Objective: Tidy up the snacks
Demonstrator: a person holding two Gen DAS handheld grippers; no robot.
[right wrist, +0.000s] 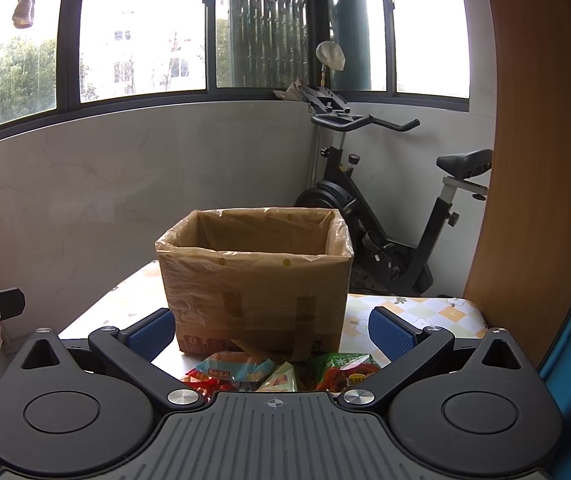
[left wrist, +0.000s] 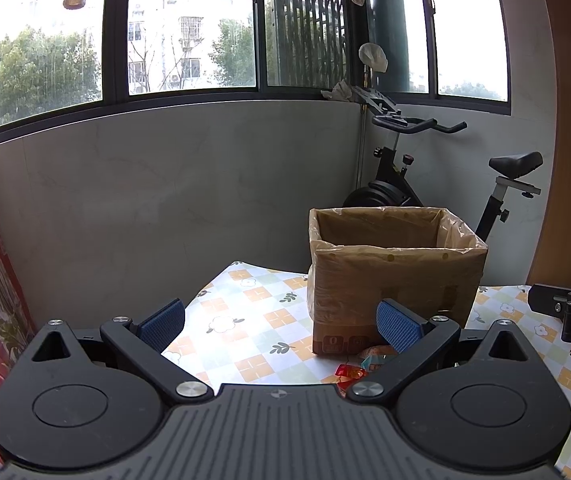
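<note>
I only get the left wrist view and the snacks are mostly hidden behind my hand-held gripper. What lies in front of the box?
Observer: Several snack packets lie against the front of the cardboard box.
Operator: Which one is furthest right?
Observer: A green and red packet, near the right finger of the right hand-held gripper.
Operator: Is that gripper holding anything?
Observer: No, its jaws are open and empty.
</note>
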